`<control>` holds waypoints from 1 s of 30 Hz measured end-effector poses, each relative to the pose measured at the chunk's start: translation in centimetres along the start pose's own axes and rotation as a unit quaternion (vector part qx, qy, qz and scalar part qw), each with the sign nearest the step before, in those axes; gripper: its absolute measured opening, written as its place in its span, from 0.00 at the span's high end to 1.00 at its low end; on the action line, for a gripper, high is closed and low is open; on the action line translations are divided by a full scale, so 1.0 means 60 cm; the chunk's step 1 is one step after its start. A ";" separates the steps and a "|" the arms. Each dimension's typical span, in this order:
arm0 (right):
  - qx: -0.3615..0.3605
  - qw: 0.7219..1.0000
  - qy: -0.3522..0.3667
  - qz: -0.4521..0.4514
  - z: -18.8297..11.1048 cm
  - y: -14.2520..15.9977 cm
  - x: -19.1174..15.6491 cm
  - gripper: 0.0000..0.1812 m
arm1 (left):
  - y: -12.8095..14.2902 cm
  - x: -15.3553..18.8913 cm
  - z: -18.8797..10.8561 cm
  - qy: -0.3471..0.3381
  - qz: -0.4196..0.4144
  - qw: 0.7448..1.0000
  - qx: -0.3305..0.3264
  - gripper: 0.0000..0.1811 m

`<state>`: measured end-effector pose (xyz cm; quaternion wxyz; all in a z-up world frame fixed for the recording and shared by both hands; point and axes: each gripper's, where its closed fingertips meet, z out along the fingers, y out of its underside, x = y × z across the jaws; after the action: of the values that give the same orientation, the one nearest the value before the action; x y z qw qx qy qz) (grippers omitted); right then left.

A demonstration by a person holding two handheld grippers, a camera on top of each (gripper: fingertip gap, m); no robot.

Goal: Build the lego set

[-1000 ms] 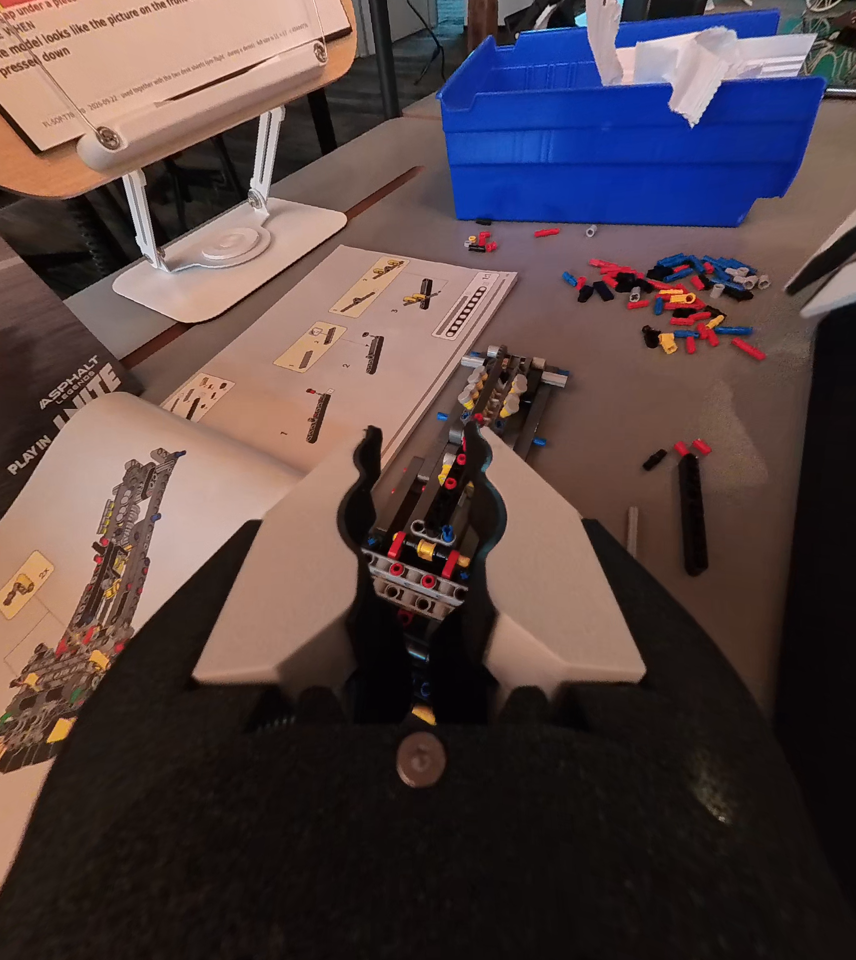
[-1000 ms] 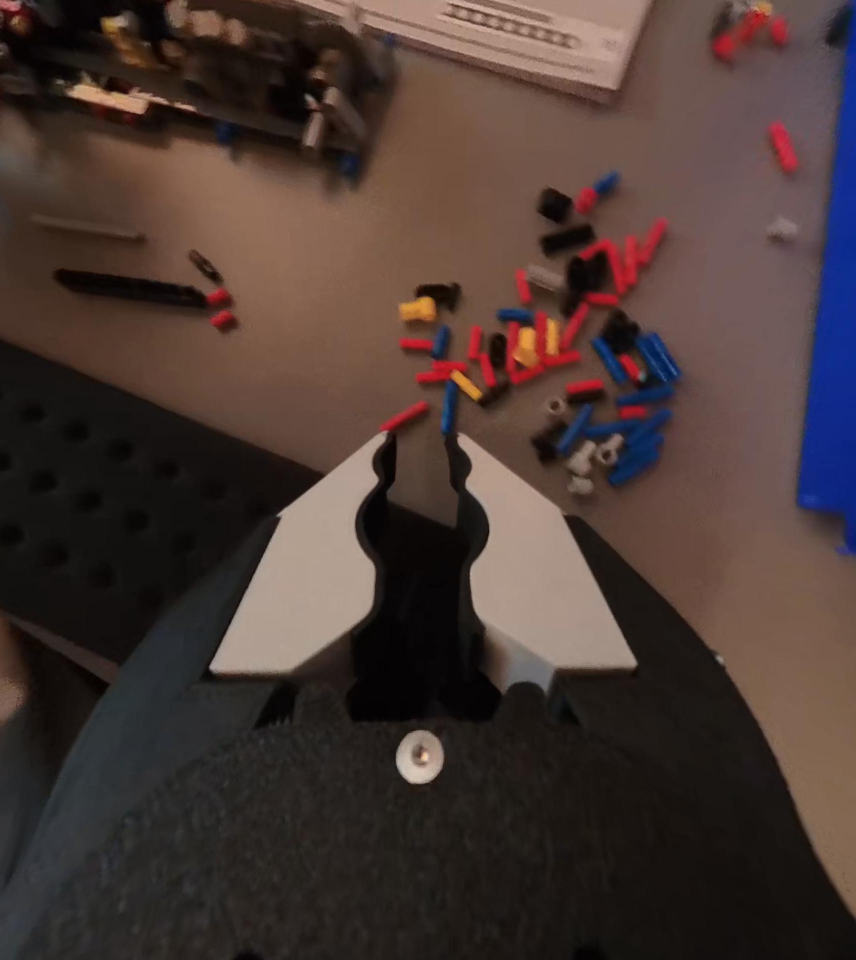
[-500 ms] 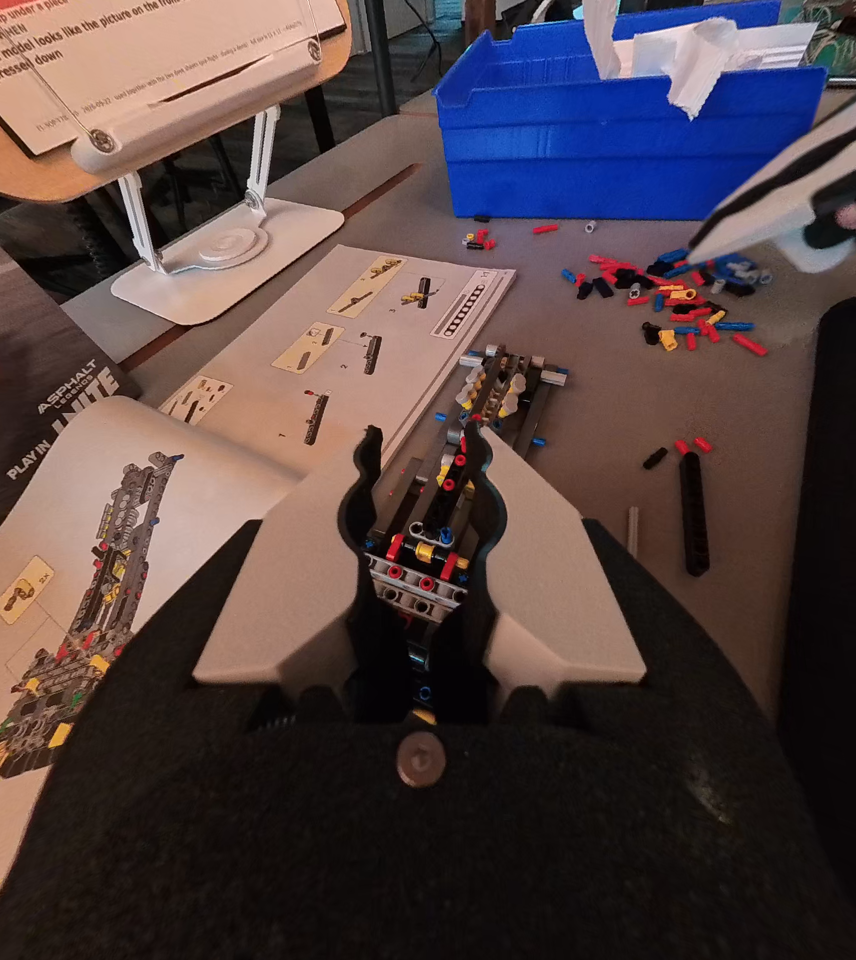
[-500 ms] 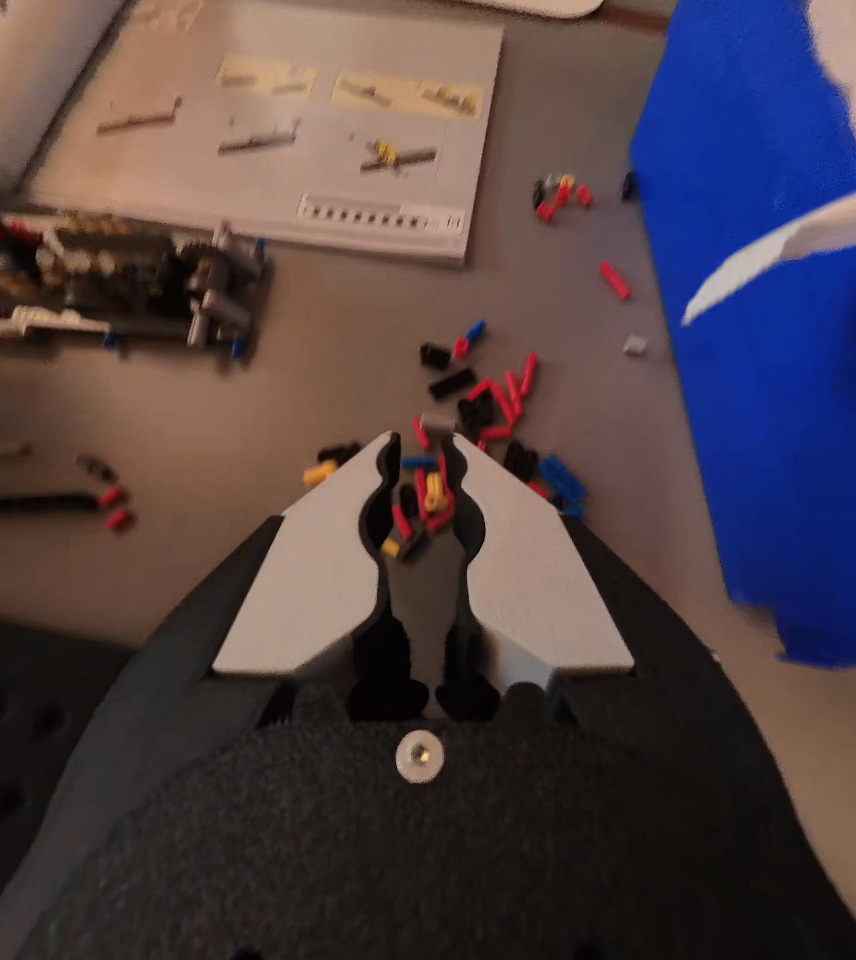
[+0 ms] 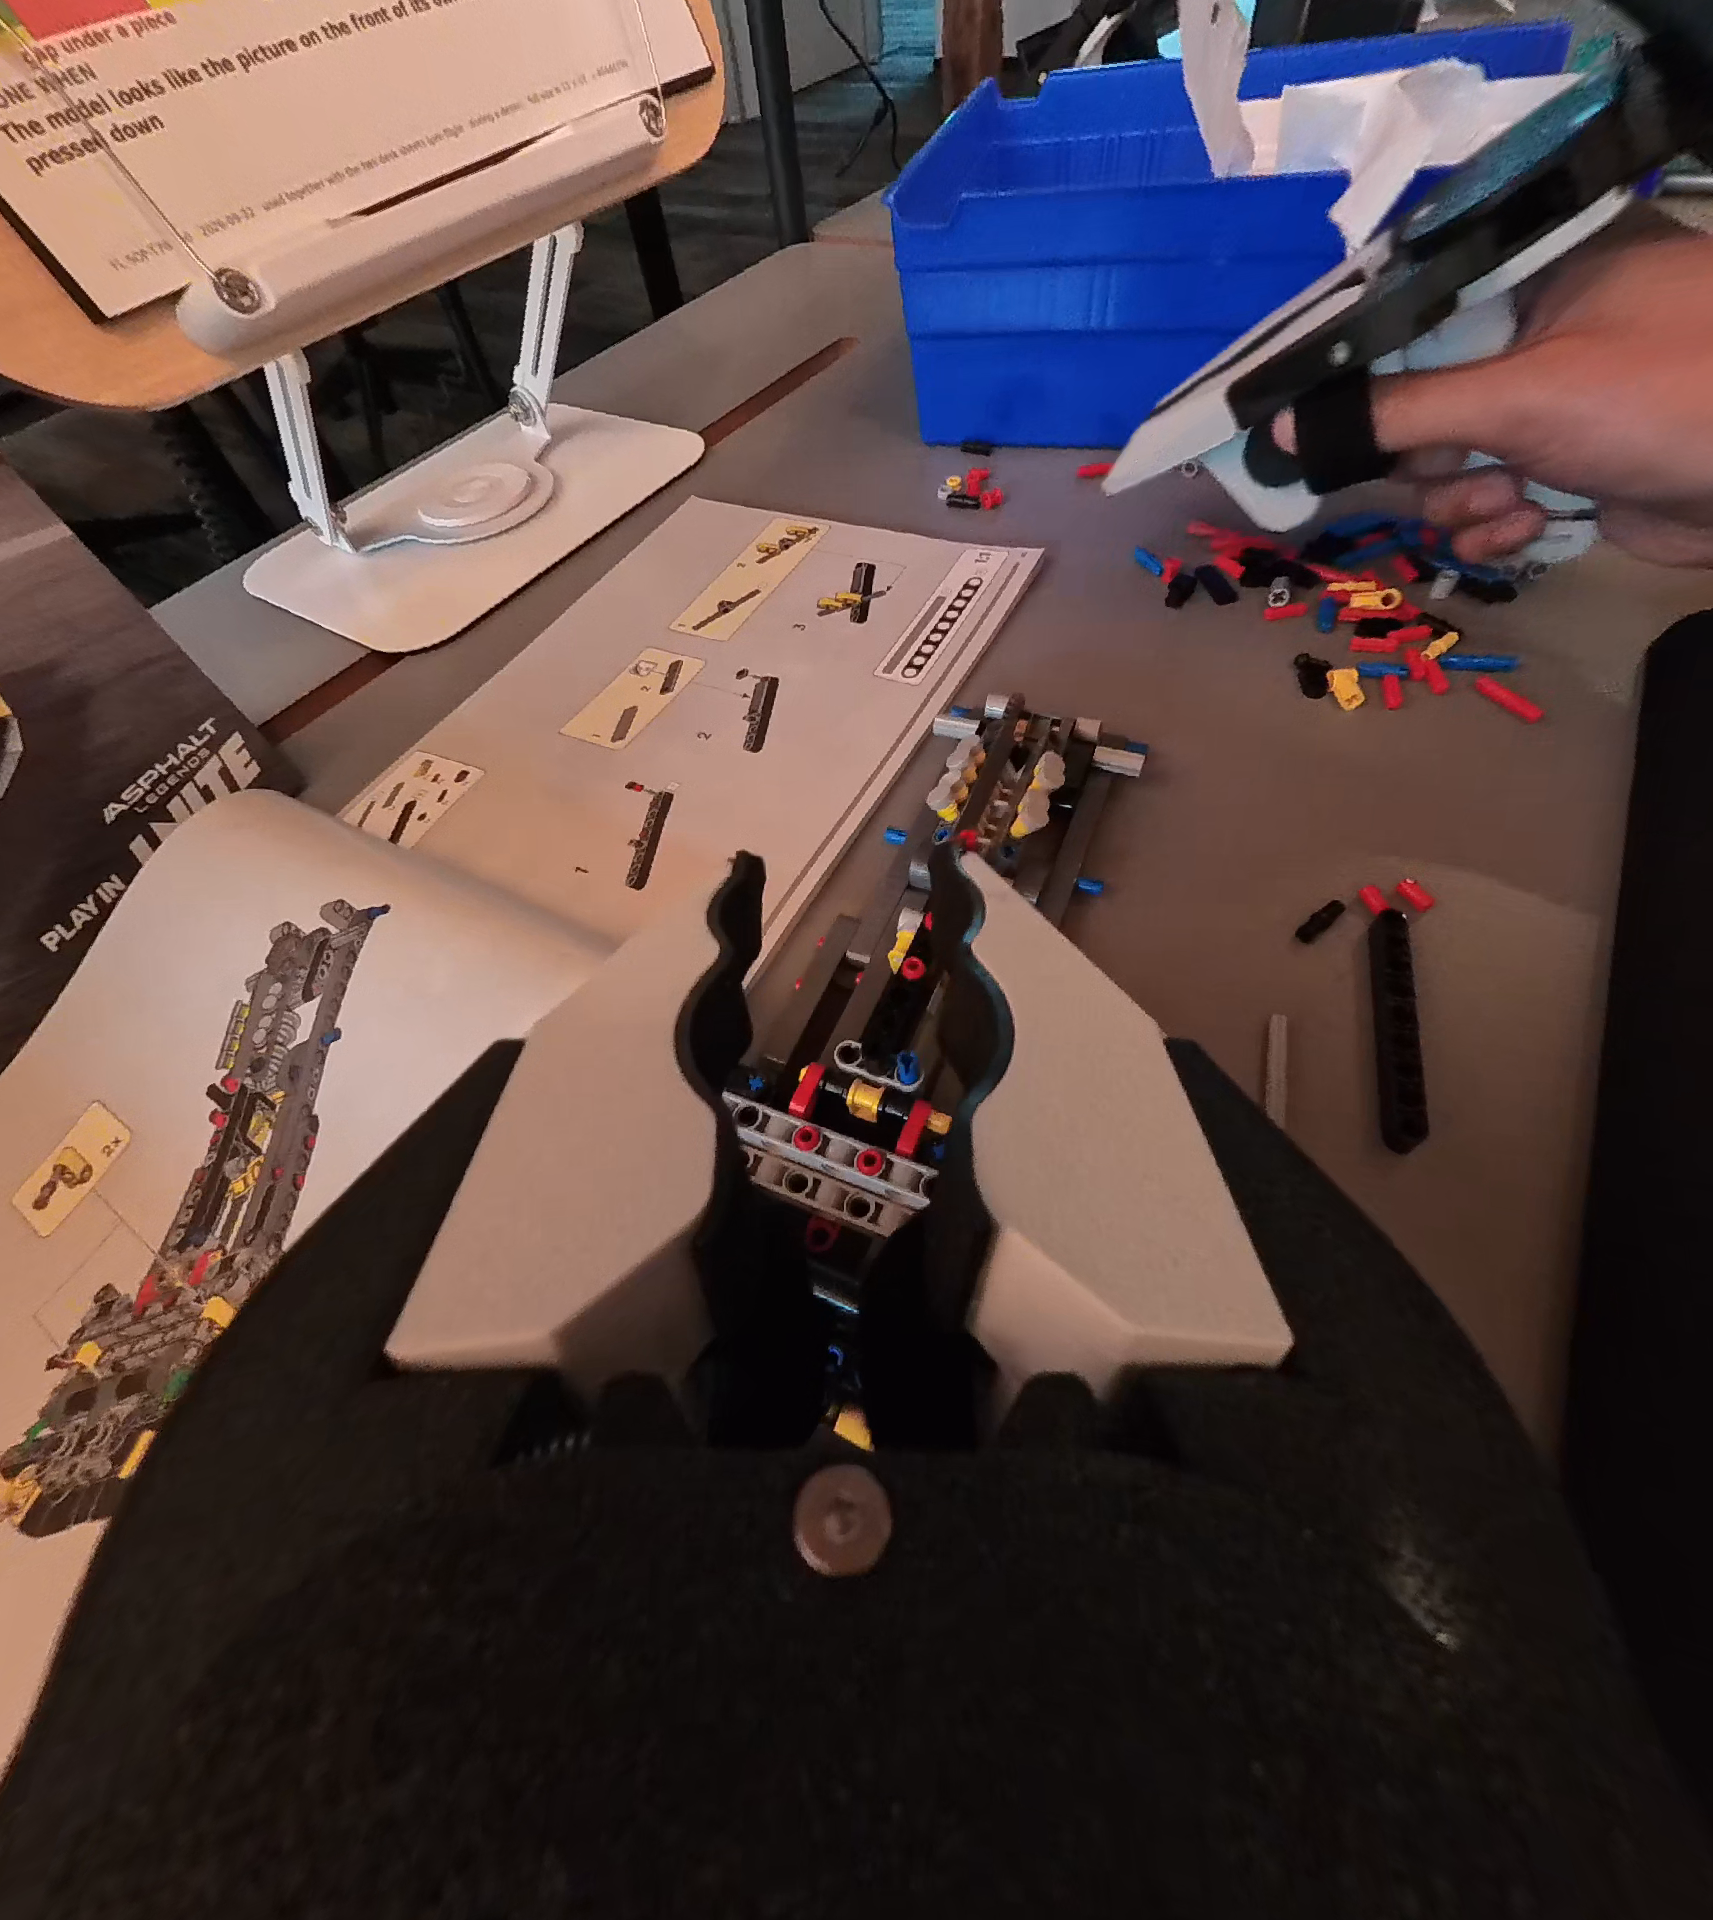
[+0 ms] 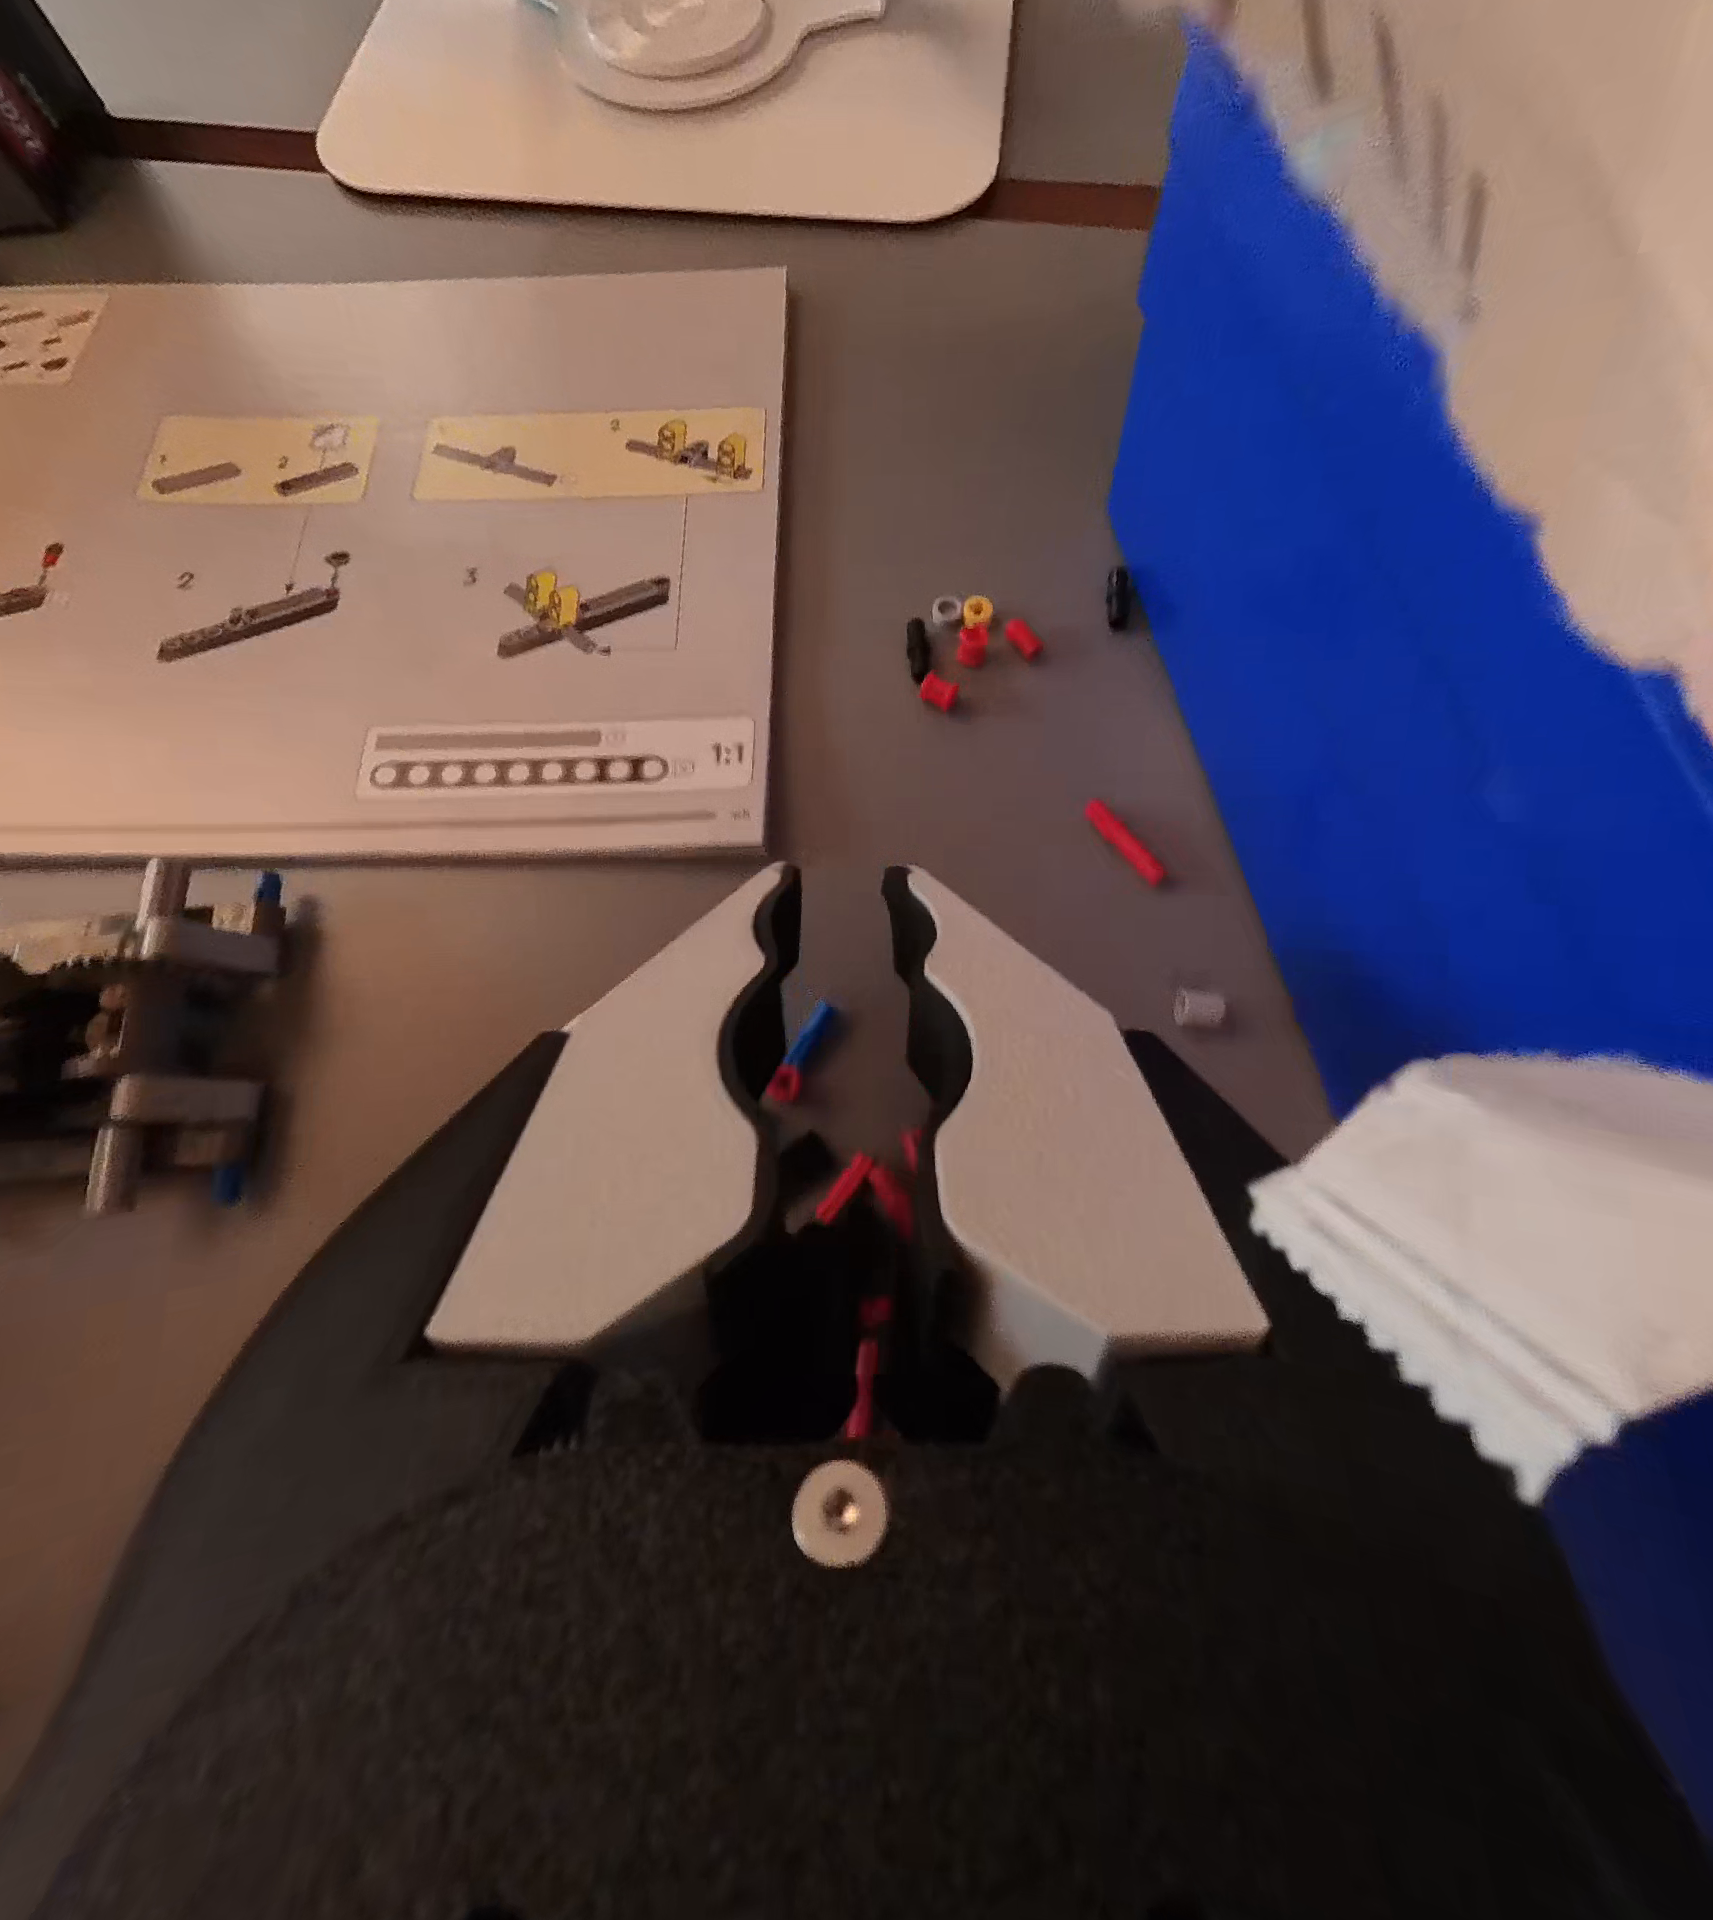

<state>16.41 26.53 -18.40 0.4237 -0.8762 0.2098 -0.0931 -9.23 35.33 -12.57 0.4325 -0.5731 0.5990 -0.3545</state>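
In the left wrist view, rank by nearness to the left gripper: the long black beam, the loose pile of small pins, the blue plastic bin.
1. Long black beam, just right of the left gripper.
2. Loose pile of small pins, farther ahead, right.
3. Blue plastic bin, at the table's far edge.

Blue bin (image 5: 1122, 301), grey table (image 5: 1236, 842), red, blue, yellow and black loose pins (image 5: 1371, 623), black beam (image 5: 1397, 1029), white stand (image 5: 478, 520)

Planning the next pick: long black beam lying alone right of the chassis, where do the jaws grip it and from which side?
Grip the long black beam at mid-length, jaws across its narrow width, coming straight down from above. It lies flat on the table, so only its long side faces are free. Keep clear of the red pins at its far end and the thin grey axle beside it.
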 end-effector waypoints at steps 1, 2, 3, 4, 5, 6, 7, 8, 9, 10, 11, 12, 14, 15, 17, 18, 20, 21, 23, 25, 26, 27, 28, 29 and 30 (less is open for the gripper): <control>0.002 1.000 -0.001 -0.003 0.007 -0.008 -0.004 0.91 | 0.000 0.000 0.000 0.000 0.001 1.000 -0.001 0.84; 0.003 1.000 -0.003 -0.006 0.013 -0.017 -0.010 0.91 | 0.002 0.001 0.000 -0.001 0.003 1.000 -0.003 0.83; 0.005 1.000 0.002 -0.013 0.019 -0.027 -0.010 0.91 | 0.004 0.000 0.001 -0.002 0.005 1.000 -0.006 0.83; 0.004 1.000 0.010 -0.022 0.025 -0.035 -0.008 0.91 | 0.006 -0.001 0.000 -0.004 0.008 1.000 -0.008 0.83; 0.001 0.999 0.016 -0.031 0.029 -0.042 -0.005 0.91 | 0.006 -0.001 0.000 -0.005 0.009 1.000 -0.008 0.83; 0.001 0.999 0.024 -0.039 0.030 -0.048 0.000 0.91 | 0.007 -0.001 0.000 -0.006 0.010 1.000 -0.009 0.83; 0.005 0.998 0.034 -0.044 0.027 -0.053 0.008 0.91 | 0.007 -0.002 -0.001 -0.007 0.012 1.000 -0.010 0.83; 0.007 0.998 0.048 -0.049 0.021 -0.056 0.019 0.91 | 0.007 -0.003 -0.002 -0.009 0.014 1.000 -0.010 0.83; 0.009 0.997 0.057 -0.050 0.014 -0.056 0.029 0.91 | 0.007 -0.004 -0.003 -0.011 0.016 1.000 -0.009 0.83; 0.009 0.997 0.061 -0.049 0.004 -0.054 0.035 0.91 | 0.007 -0.004 -0.004 -0.012 0.017 1.000 -0.010 0.83; 0.006 0.997 0.060 -0.047 -0.007 -0.048 0.040 0.91 | 0.008 -0.005 -0.004 -0.012 0.017 1.000 -0.011 0.83; 0.003 0.997 0.053 -0.047 -0.020 -0.040 0.040 0.91 | 0.008 -0.005 -0.004 -0.013 0.019 1.000 -0.011 0.83; 0.001 0.998 0.043 -0.050 -0.051 -0.023 0.037 0.91 | 0.007 -0.003 -0.004 -0.012 0.021 1.000 -0.011 0.83; -0.003 0.998 0.036 -0.055 -0.066 -0.011 0.034 0.91 | 0.007 -0.002 -0.004 -0.010 0.021 1.000 -0.011 0.83; -0.019 0.998 0.019 -0.065 -0.091 0.019 0.026 0.92 | 0.008 0.001 -0.003 -0.008 0.024 1.000 -0.013 0.83; -0.030 0.997 0.022 -0.066 -0.100 0.036 0.028 0.92 | 0.009 0.003 -0.002 -0.006 0.025 1.000 -0.014 0.83; -0.046 0.996 0.030 -0.066 -0.113 0.063 0.035 0.92 | 0.009 0.007 0.000 -0.003 0.029 0.999 -0.016 0.83; -0.051 0.996 0.028 -0.063 -0.117 0.073 0.036 0.92 | 0.010 0.009 0.000 -0.002 0.032 0.999 -0.017 0.83; -0.061 0.996 0.021 -0.054 -0.123 0.091 0.037 0.92 | 0.010 0.012 0.001 -0.001 0.036 0.999 -0.018 0.83; -0.072 0.996 0.012 -0.050 -0.128 0.109 0.034 0.92 | 0.011 0.013 0.001 -0.002 0.038 0.999 -0.019 0.83; -0.079 0.995 0.011 -0.051 -0.131 0.118 0.034 0.92 | 0.011 0.013 0.002 -0.002 0.038 0.999 -0.020 0.83; -0.084 0.995 0.009 -0.055 -0.135 0.126 0.033 0.92 | 0.012 0.012 0.002 -0.002 0.037 0.999 -0.020 0.83; -0.086 0.995 0.005 -0.058 -0.138 0.132 0.030 0.92 | 0.012 0.012 0.002 -0.002 0.036 0.999 -0.019 0.83; -0.087 0.994 0.002 -0.060 -0.142 0.136 0.026 0.92 | 0.011 0.012 0.002 -0.001 0.033 0.999 -0.018 0.83; -0.086 0.994 -0.002 -0.060 -0.146 0.139 0.021 0.93 | 0.010 0.013 0.002 0.001 0.031 0.999 -0.018 0.83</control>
<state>12.14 15.18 -19.50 0.3405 -0.9207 0.1632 -0.0983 -9.31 34.61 -13.27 0.4327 -0.5611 0.6233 -0.3308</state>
